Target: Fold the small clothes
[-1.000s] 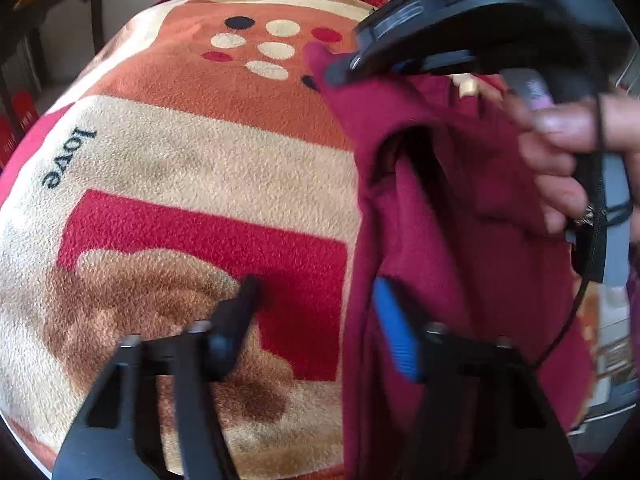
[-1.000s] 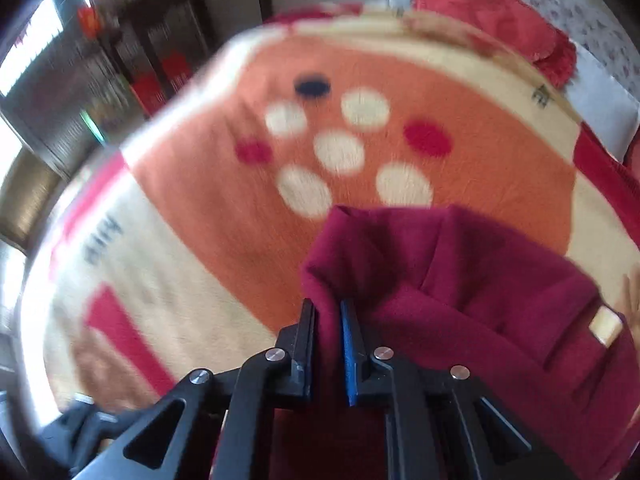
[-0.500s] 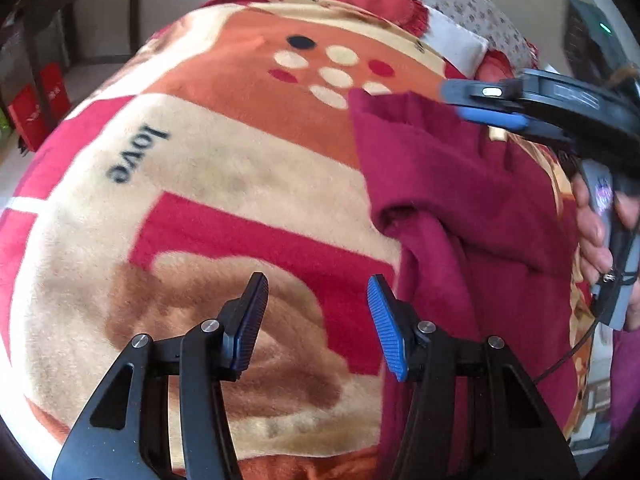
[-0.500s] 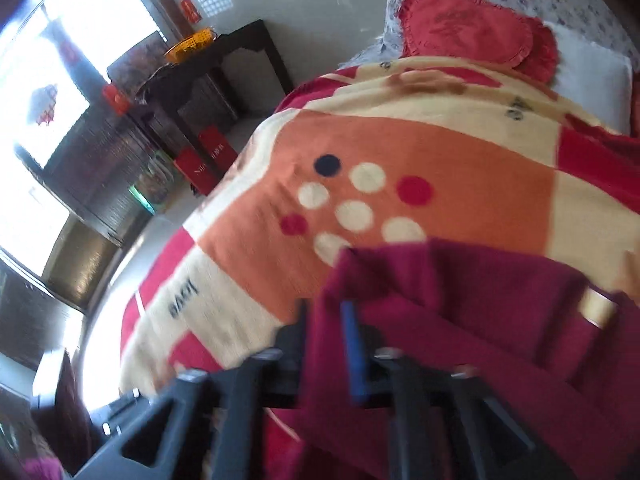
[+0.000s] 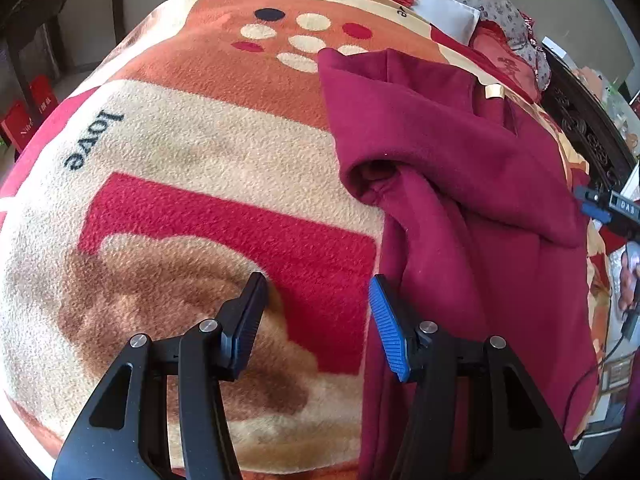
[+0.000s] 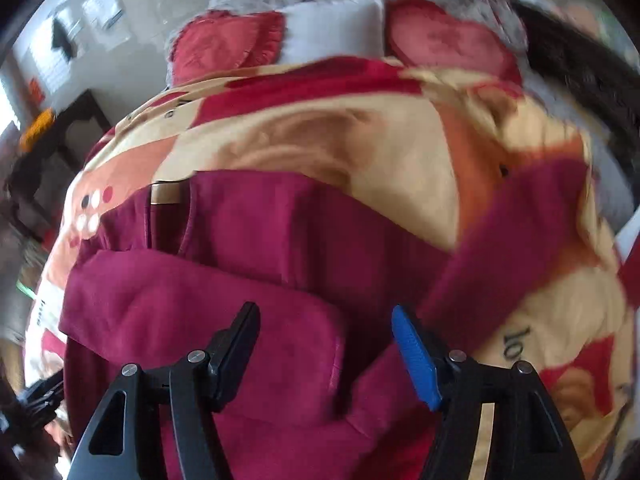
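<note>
Blue and black fingers of the right gripper point(image 6: 326, 344) stood apart, having just been opening, with nothing pinched between them; they hung over the near, folded part of the maroon garment point(image 6: 248, 272), which lay on the fleece blanket point(image 6: 360, 132) covering the bed. From those fingers an unfolded sleeve point(image 6: 508, 232) ran away to the far right, its long axis slanting up and rightward across the blanket. The left gripper point(image 5: 316, 320) also had its fingers apart and empty, above bare blanket, with the garment's near left edge just beside its blue finger. Judged from this, the sleeve was the loose piece remaining to fold in, and the right gripper was the nearer to it.
</note>
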